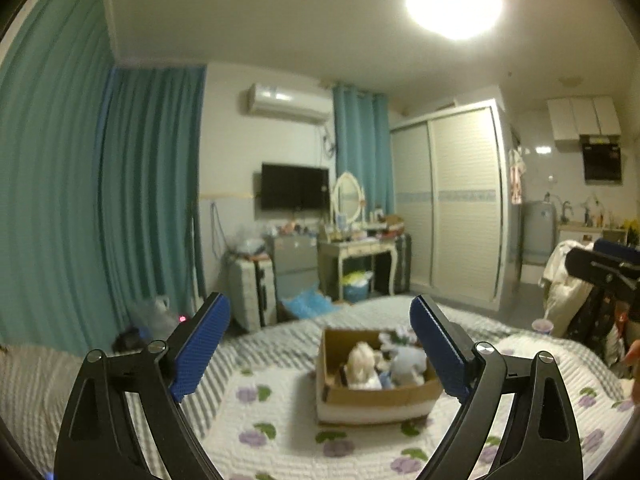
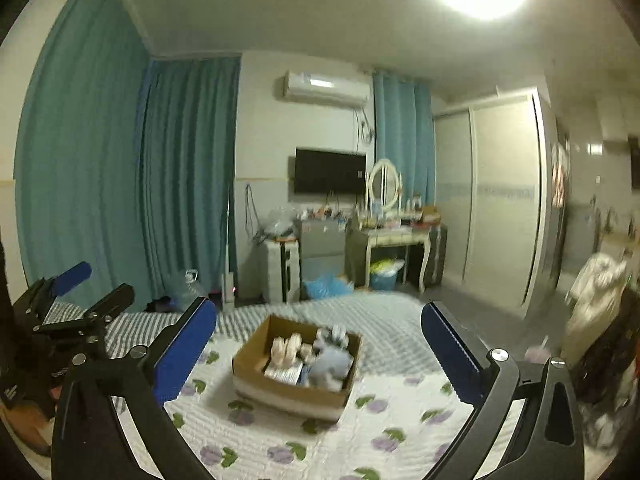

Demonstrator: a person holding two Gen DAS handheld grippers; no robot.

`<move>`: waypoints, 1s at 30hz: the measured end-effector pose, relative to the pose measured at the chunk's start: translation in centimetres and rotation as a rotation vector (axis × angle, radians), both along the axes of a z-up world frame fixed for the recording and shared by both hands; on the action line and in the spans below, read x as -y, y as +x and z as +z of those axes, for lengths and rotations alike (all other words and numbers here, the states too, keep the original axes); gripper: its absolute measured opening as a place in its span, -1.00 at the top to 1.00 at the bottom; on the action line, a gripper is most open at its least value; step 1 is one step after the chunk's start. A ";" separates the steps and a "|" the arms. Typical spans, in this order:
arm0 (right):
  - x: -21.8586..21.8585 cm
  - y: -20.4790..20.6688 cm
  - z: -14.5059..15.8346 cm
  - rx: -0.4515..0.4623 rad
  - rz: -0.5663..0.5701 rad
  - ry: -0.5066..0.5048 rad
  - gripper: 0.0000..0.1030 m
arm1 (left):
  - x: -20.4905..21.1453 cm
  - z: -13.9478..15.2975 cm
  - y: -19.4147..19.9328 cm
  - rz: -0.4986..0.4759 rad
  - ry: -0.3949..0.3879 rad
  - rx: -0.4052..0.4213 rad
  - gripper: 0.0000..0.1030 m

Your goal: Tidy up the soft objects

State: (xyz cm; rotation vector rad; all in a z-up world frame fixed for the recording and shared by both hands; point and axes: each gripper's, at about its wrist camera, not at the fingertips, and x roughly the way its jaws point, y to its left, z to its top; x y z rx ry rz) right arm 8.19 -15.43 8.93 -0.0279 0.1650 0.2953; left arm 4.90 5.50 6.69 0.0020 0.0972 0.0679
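Note:
A brown cardboard box (image 1: 376, 398) sits on the quilted bed and holds several soft toys, among them a cream plush (image 1: 361, 362) and a pale blue-grey plush (image 1: 408, 364). The box also shows in the right wrist view (image 2: 256, 354), with the blue-grey plush (image 2: 334, 362) inside. My left gripper (image 1: 320, 312) is open and empty, held above and short of the box. My right gripper (image 2: 320, 316) is open and empty, also short of the box. The left gripper shows at the left edge of the right wrist view (image 2: 76, 300). The right gripper shows at the right edge of the left wrist view (image 1: 604, 270).
The bed (image 1: 280, 432) has a white quilt with purple flowers and a striped sheet. Teal curtains (image 1: 80, 200) hang at left. Beyond the bed stand a suitcase (image 1: 252, 296), a dressing table (image 1: 360, 248), a wardrobe (image 1: 452, 208) and a chair with clothes (image 1: 568, 280).

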 end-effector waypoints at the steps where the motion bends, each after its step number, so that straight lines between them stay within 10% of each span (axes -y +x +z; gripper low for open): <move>1: 0.0 0.6 -1.0 -0.014 -0.004 0.003 -1.00 | -0.1 -0.8 0.4 -0.006 -0.003 -0.015 -0.81; 11: -1.4 4.6 -10.4 -0.142 -0.016 0.002 -1.00 | 0.8 -6.2 3.1 -0.034 -0.001 -0.160 -0.81; 30: -2.1 5.0 -11.3 -0.167 -0.016 0.003 -1.00 | 0.9 -7.2 2.9 -0.054 -0.001 -0.185 -0.81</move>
